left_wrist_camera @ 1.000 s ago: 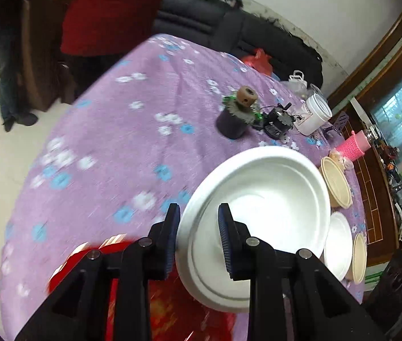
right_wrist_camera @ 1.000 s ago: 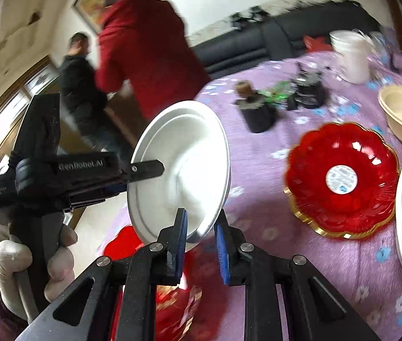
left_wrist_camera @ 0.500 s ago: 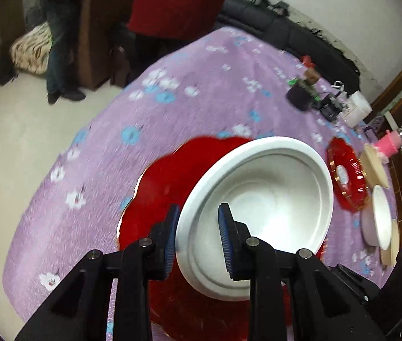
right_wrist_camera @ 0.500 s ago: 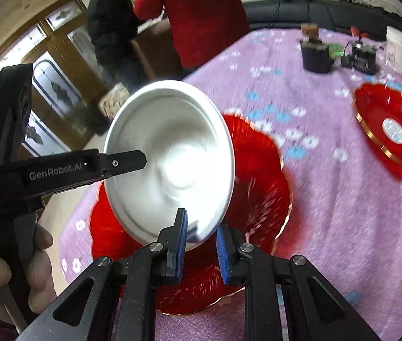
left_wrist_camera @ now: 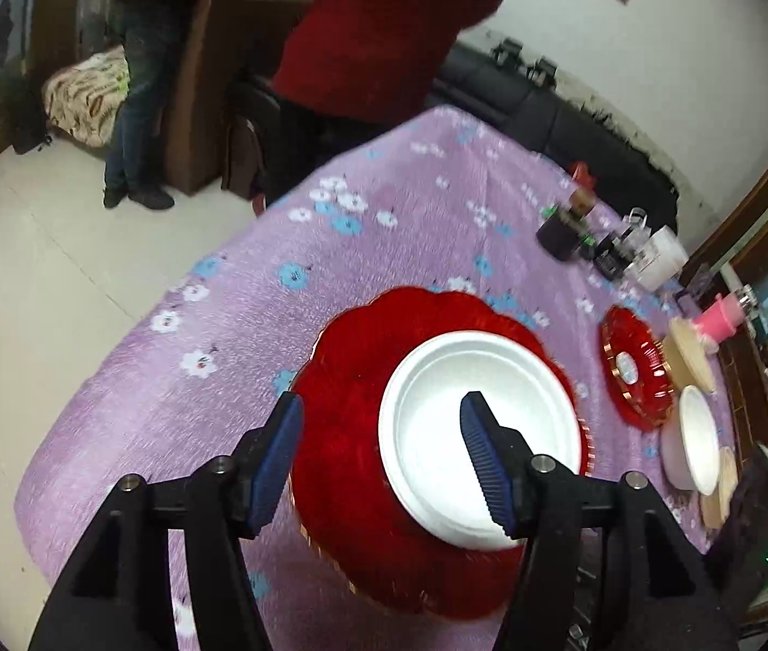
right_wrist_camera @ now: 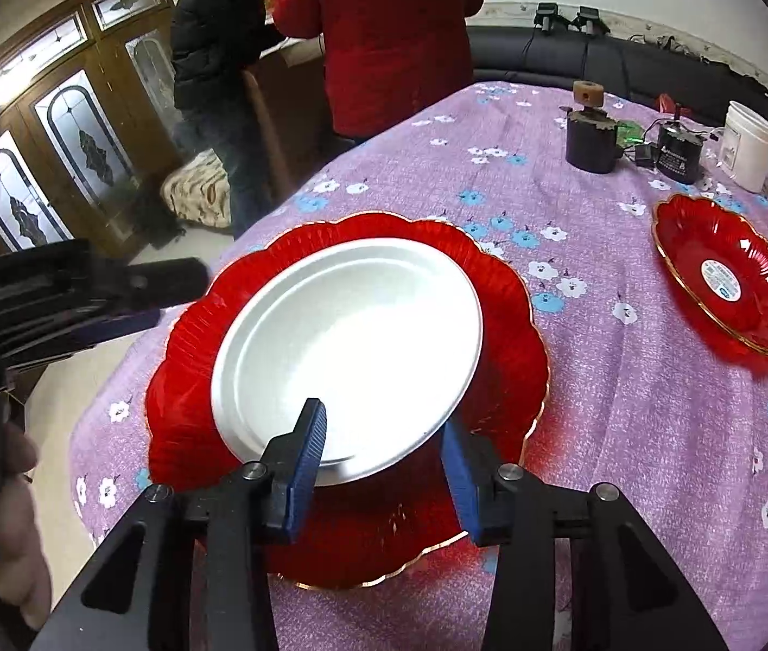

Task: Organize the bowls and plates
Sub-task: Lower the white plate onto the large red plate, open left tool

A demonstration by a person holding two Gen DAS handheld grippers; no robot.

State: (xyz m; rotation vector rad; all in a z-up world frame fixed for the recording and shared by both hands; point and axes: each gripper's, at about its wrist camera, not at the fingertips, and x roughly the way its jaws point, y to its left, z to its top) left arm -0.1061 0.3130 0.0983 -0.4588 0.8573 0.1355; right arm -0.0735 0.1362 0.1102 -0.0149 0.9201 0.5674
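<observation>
A white plate [left_wrist_camera: 438, 412] [right_wrist_camera: 351, 347] lies inside a large red scalloped plate [left_wrist_camera: 346, 434] [right_wrist_camera: 508, 358] on the purple flowered tablecloth. My left gripper [left_wrist_camera: 378, 455] straddles the white plate's left rim, and its jaws are opening, with neither pad pressing on it. My right gripper [right_wrist_camera: 384, 455] stands over the plate's near rim. Its jaws are opening too, and both blue pads are clear of the plate. In the right wrist view the left gripper [right_wrist_camera: 161, 298] shows at the left edge, held by a hand.
A smaller red plate [right_wrist_camera: 725, 276] [left_wrist_camera: 636, 369] lies to the right, with a white bowl [left_wrist_camera: 696, 445] and beige bowls [left_wrist_camera: 690, 358] beyond it. A dark jar [right_wrist_camera: 590, 141] and a white canister [right_wrist_camera: 747, 146] stand farther back. Two persons [right_wrist_camera: 384, 27] stand past the table's far edge.
Both grippers brought the tilted white plate down flat onto the large red plate, then let go of its rim, and their jaws spread apart.
</observation>
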